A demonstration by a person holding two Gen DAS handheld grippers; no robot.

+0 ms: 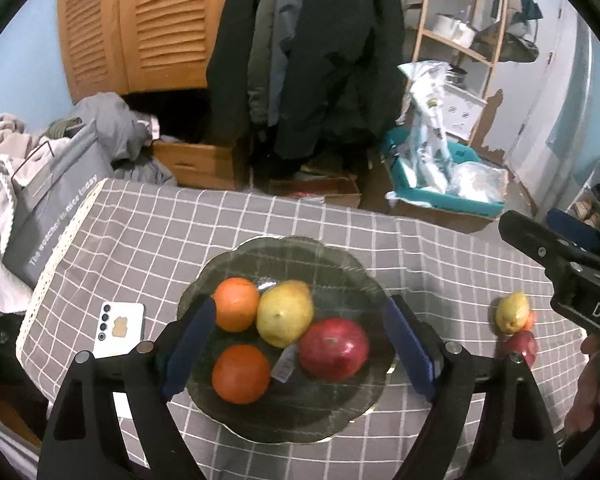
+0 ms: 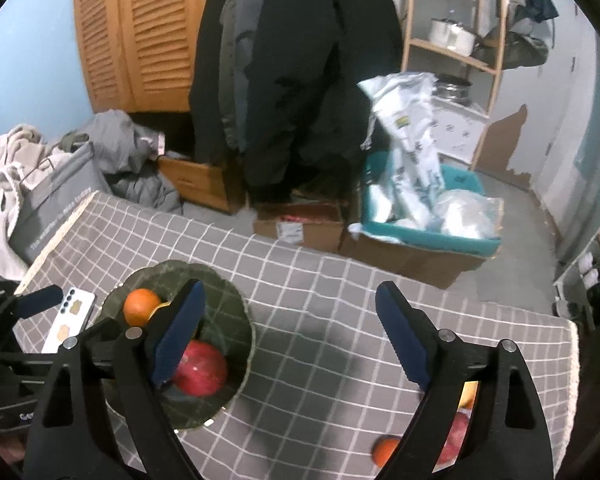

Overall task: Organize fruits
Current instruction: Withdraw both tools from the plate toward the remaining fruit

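The left tool is sitting wide apart in the lower middle of its view, nothing between the blue pads, just hanging over the plate. That glass plate is resting on the checked worktop and it's carrying four fruits: an orange at the upper left, a second orange below it, a pear in the middle touching both the upper orange and the apple on the right. A phone is lying face down just left of the plate. Over at the right edge of that view, a small bunch of loose fruit is still sitting on the cloth, well apart from the plate. The right tool is also gaping wide and empty, pointing at bare cloth in the middle of its frame, with the plate at its lower left and the loose fruit peeking out behind its right finger at the bottom right. It's showing up in the left view too, at the right edge, with a hand gripping it.
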